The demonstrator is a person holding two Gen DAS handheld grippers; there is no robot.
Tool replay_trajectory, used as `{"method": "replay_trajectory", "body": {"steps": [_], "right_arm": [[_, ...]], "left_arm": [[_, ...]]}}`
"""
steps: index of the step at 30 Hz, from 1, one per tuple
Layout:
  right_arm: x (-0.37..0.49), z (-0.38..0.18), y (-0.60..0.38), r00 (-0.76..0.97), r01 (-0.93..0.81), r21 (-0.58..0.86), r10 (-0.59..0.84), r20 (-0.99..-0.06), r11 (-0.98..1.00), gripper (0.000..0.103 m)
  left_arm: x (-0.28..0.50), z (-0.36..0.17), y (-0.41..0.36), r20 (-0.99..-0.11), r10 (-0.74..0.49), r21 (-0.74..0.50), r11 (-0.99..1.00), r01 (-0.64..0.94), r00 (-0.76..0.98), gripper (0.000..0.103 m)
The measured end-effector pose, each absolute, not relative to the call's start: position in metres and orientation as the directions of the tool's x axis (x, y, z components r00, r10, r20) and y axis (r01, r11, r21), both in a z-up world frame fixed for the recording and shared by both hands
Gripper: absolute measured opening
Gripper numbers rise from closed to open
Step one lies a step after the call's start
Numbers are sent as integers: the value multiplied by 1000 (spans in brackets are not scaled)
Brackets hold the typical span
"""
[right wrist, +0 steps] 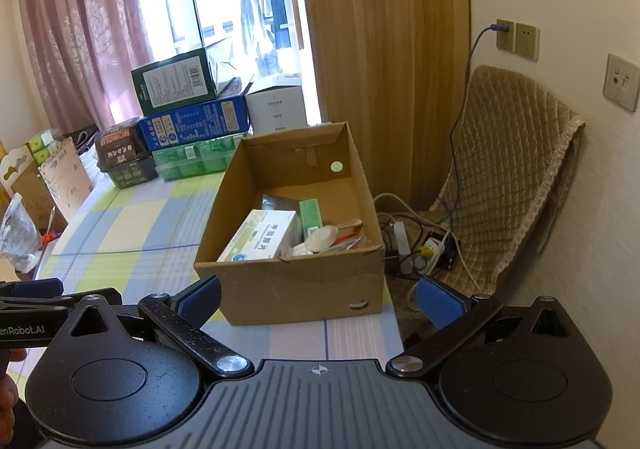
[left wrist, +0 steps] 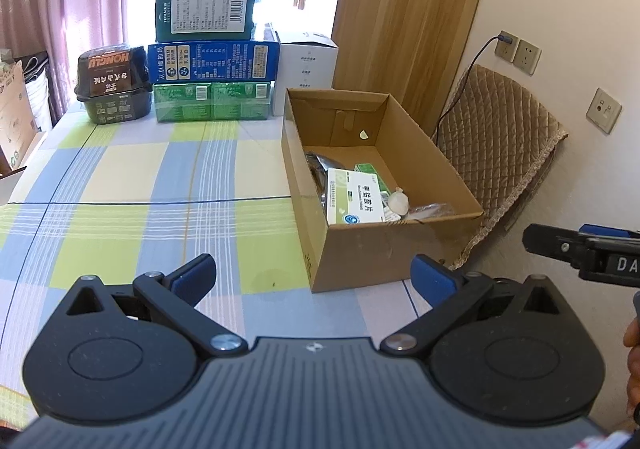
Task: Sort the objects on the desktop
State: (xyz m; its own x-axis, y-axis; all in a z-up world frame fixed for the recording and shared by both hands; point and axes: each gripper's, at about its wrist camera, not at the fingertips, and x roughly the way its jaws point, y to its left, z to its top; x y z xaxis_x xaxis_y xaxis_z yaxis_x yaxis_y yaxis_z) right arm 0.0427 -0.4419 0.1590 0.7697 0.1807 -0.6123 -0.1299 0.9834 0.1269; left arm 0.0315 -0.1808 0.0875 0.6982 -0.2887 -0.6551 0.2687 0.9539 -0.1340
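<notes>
Left wrist view, entry one: my left gripper [left wrist: 314, 275], blue pads spread apart, nothing between them. Right wrist view, entry two: my right gripper [right wrist: 319, 299], likewise apart and empty.

Landmark: cardboard box [left wrist: 430, 165], open-topped, on the checked tablecloth [left wrist: 132, 185] at the table's right edge.
- Inside the box: white-and-green medicine carton [right wrist: 262, 235], small green carton [right wrist: 311, 214], dark foil pouch [left wrist: 318, 165], round pale item [left wrist: 399, 202], smaller bits I cannot identify.
- Behind the box: stacked packages [left wrist: 212, 61] and a white box [left wrist: 306, 69].
- Before the box: bare cloth; no loose item visible.

Box lies ahead of both grippers, long axis running away from me. My right gripper looks nearer, facing its front wall squarely; my left sits to the box's left.
</notes>
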Motion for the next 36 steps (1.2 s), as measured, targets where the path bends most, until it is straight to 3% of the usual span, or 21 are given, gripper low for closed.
{"method": "replay_trajectory", "body": {"steps": [36], "right_arm": [[1, 165, -444, 771, -132, 110, 172, -614, 985, 101]], "left_arm": [[-2, 88, -176, -669, -256, -98, 961, 258, 698, 102]]}}
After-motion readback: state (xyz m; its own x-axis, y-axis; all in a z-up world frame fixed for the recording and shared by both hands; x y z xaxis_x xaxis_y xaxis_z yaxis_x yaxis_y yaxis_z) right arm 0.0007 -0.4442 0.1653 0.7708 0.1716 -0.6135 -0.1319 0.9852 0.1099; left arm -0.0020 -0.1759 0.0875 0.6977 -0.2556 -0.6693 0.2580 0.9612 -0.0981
